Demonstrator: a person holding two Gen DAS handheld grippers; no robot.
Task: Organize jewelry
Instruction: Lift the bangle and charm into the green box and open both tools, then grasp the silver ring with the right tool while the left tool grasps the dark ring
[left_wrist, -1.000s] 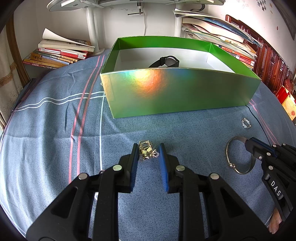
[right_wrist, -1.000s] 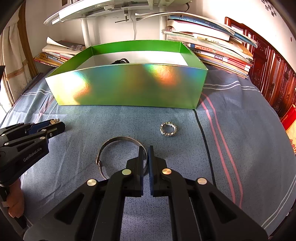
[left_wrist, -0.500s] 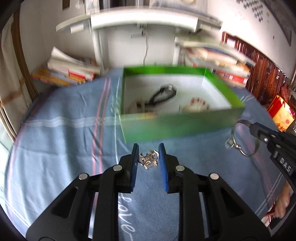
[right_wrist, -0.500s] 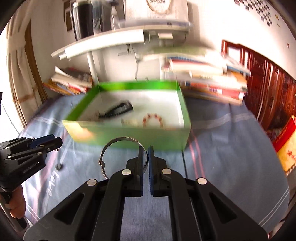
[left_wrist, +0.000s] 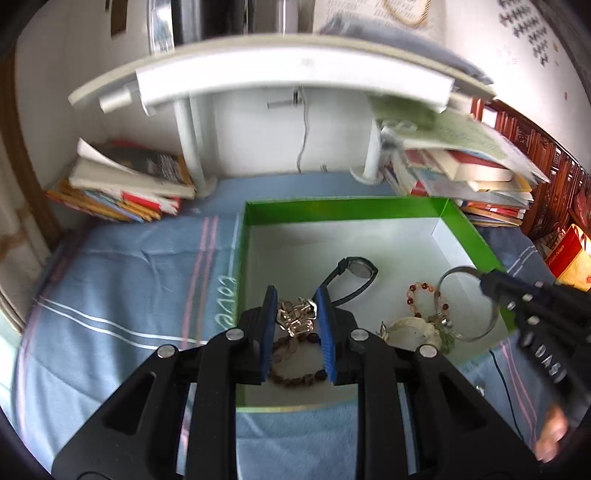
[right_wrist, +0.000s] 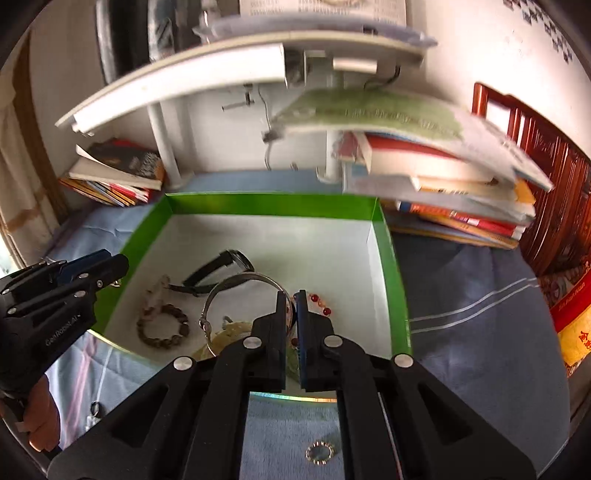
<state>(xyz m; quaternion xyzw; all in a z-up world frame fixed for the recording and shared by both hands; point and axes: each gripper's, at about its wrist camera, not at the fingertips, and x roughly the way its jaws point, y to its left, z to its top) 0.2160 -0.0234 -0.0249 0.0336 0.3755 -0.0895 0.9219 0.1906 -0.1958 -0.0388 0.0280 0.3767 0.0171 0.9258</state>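
The blue striped cloth (left_wrist: 122, 280) covers the work surface across the lower half of both views. A white shelf (left_wrist: 295, 74) curves across the top of each frame on two white posts. Stacks of books (left_wrist: 125, 184) lie at the left middle of the left wrist view, and a taller, blurred stack (right_wrist: 443, 177) fills the right middle of the right wrist view.

The green box (left_wrist: 242, 258) with a white floor occupies the centre of both frames; its near wall crosses the lower centre, just beyond the gripper bodies. Inside it lie a black watch (left_wrist: 356, 271) at centre, a dark brown bead bracelet (right_wrist: 162, 328) at lower left of the floor, a red bead bracelet (left_wrist: 424, 295) toward the right, and a pale item (left_wrist: 410, 330) near the front wall, partly hidden.

The left gripper (left_wrist: 295, 314) is clamped on a small cluster of metal jewelry (left_wrist: 297, 317), held over the box floor above the brown beads. The right gripper (right_wrist: 291, 314) is clenched on a thin silver bangle (right_wrist: 240, 282), which arcs to the upper left of its fingers, over the box interior. In each view the opposite gripper intrudes from the side edge, with part of a hand (right_wrist: 38, 417) beneath.

A small silver ring (right_wrist: 319, 452) lies on the cloth at bottom centre of the right wrist view, outside the box.
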